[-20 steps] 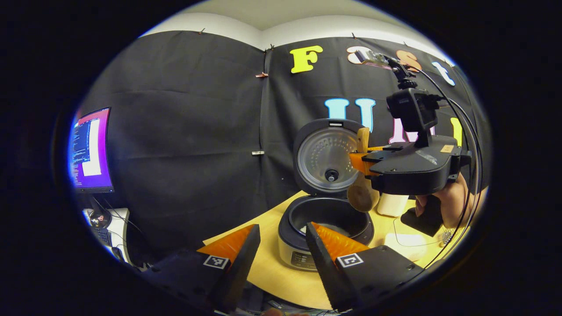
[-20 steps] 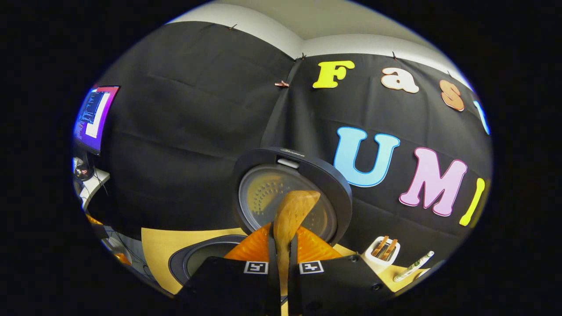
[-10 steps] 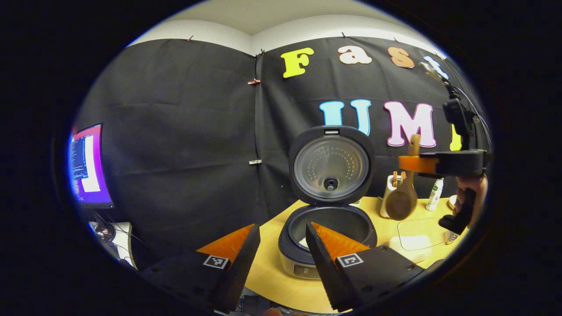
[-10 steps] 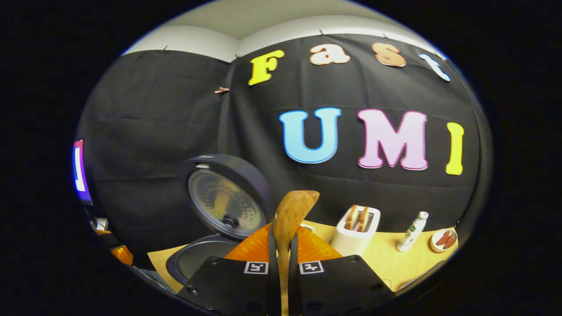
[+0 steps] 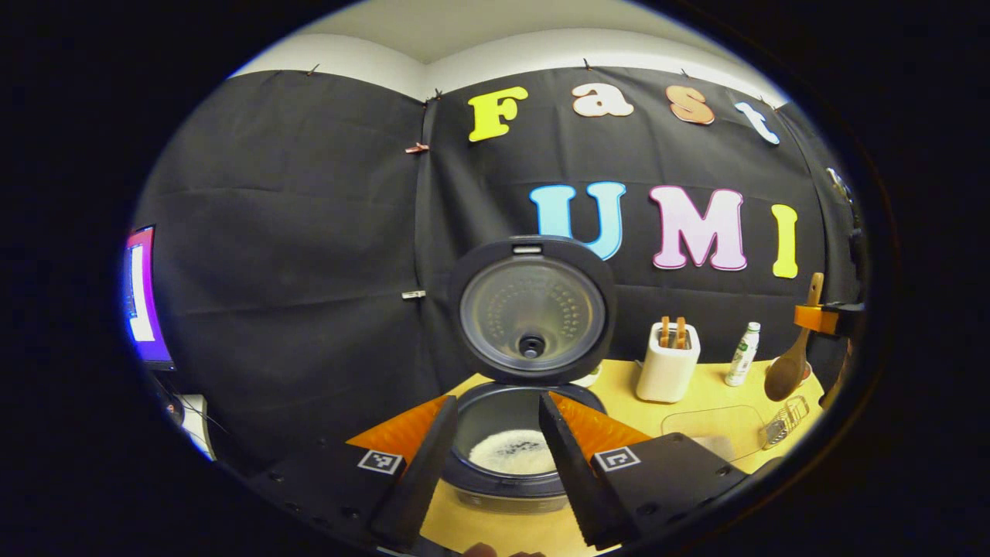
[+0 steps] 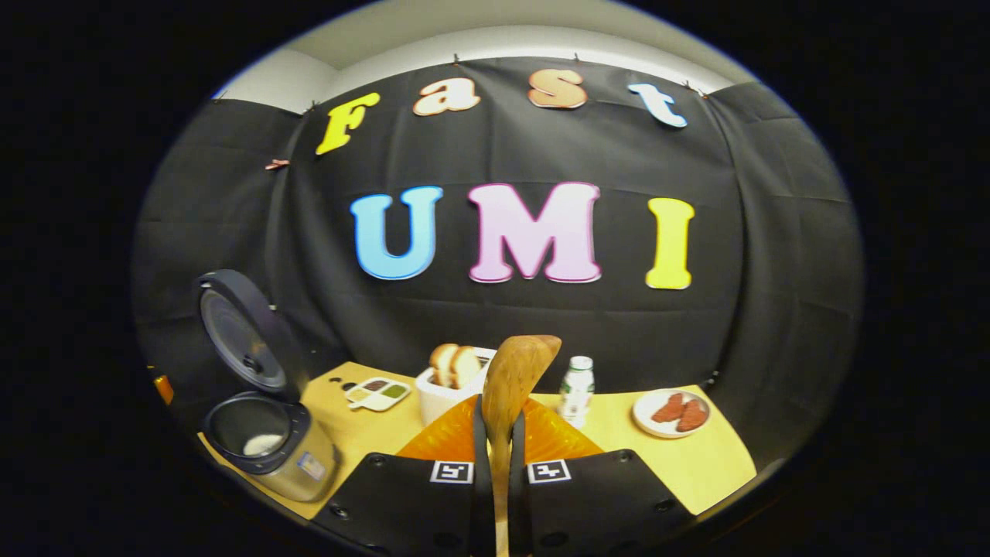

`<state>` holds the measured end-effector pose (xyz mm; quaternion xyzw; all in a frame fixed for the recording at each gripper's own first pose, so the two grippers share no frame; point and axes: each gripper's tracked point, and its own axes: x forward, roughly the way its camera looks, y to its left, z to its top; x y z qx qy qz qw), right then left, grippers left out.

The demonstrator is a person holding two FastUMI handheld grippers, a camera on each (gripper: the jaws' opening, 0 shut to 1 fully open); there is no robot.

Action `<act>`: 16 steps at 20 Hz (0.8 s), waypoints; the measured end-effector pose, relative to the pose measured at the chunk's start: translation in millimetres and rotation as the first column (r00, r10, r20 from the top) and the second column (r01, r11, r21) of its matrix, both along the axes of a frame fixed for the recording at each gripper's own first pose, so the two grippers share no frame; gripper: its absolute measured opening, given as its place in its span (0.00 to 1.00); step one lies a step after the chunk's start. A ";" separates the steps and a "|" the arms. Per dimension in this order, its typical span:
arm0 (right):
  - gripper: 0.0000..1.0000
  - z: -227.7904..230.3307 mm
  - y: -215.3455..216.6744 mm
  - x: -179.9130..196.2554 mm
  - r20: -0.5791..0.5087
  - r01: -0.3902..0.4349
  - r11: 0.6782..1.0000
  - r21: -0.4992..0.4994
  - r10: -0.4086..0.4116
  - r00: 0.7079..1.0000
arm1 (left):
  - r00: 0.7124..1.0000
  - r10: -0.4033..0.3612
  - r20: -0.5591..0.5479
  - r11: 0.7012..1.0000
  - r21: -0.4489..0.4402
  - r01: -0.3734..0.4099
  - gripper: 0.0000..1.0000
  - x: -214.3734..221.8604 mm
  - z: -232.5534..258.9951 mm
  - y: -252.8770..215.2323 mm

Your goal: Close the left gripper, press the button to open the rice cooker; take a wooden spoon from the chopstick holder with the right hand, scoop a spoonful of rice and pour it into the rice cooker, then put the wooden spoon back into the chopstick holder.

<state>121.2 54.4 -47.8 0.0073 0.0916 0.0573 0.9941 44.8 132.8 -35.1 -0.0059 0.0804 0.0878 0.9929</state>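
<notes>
The rice cooker (image 5: 510, 472) stands with its lid (image 5: 532, 309) raised, and white rice (image 5: 512, 452) lies in its pot. My left gripper (image 5: 496, 402) hovers open just in front of the pot, holding nothing. At the far right my right gripper (image 5: 820, 317) holds the wooden spoon (image 5: 787, 373) with its bowl hanging down. In the right gripper view my right gripper (image 6: 495, 422) is shut on the wooden spoon (image 6: 520, 370), bowl pointing forward. The white chopstick holder (image 6: 441, 393) with wooden handles sits just behind it, and the open rice cooker (image 6: 267, 445) is far left.
On the yellow table (image 6: 696, 464) stand a small white bottle (image 6: 577, 387), a plate of sausages (image 6: 671, 411) and a divided seasoning dish (image 6: 377, 393). A clear container (image 5: 715, 424) and a wire utensil (image 5: 781, 419) lie right of the cooker. A lit monitor (image 5: 139, 298) glows at the left.
My right gripper swung the spoon from above the cooker pot to the right, past the chopstick holder. The left gripper view turned right and now looks down on rice in the pot.
</notes>
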 end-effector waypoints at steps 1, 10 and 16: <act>0.11 -5.7 -19.1 0.3 -0.007 0.025 1.000 -0.011 -0.025 1.000 | 1.000 -0.004 -0.006 1.000 0.003 0.004 0.75 2.2 -1.8 -5.5; 0.11 -65.1 -120.0 12.1 -0.097 0.139 0.987 -0.084 -0.147 0.984 | 0.999 -0.039 -0.014 0.999 0.037 0.039 0.75 16.0 2.3 -48.7; 0.11 -99.0 -116.5 10.0 -0.172 0.107 0.989 -0.106 -0.124 0.977 | 0.998 -0.063 -0.001 0.997 0.042 0.063 0.75 12.8 13.7 -66.0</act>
